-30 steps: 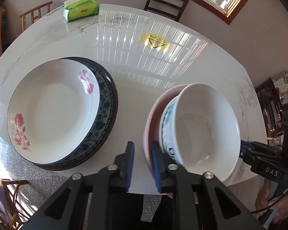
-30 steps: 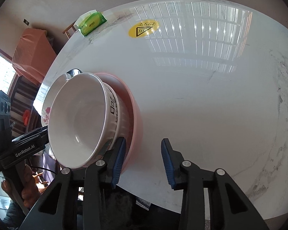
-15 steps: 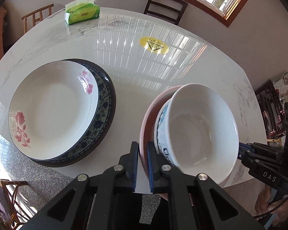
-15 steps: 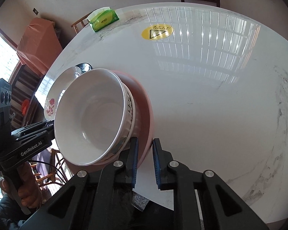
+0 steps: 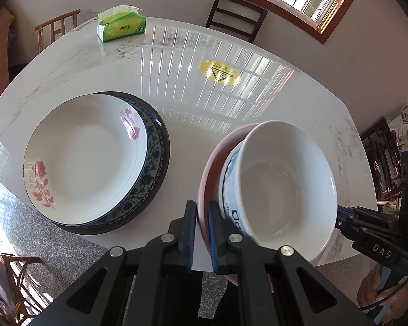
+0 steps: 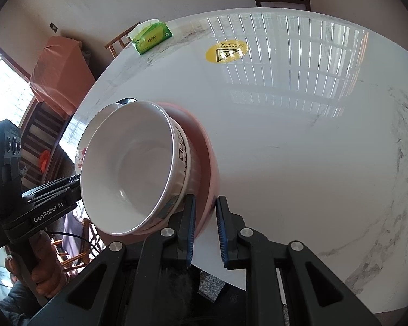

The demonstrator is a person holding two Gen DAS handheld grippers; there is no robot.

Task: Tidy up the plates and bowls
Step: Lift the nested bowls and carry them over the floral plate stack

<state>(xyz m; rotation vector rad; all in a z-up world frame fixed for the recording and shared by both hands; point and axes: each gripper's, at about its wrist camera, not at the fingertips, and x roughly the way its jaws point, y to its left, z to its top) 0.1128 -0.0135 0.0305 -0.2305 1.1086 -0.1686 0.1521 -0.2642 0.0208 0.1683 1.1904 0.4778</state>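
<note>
Two tools (image 5: pixel 202 229) (image 6: pixel 206 226) shut on pink bowl's (image 5: pixel 205 190) rim

We see a glossy marble-look tabletop (image 5: pixel 176 62) mirroring the window bars, smooth glazed ceramic on the white bowl (image 5: pixel 283 187), pink bowl (image 6: pixel 206 168) and floral plate (image 5: pixel 87 154), and matt black plastic gripper arms.

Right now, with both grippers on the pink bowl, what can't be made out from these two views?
- Pink bowl inside: hidden in both views by the white bowl nested in it.
- Dark plate centre: left view, covered by the flowered plate.
- Plate stack: right view, almost wholly behind the bowls.
- Right gripper contact with the rim: not seen in the left view, blocked by the white bowl.
</note>
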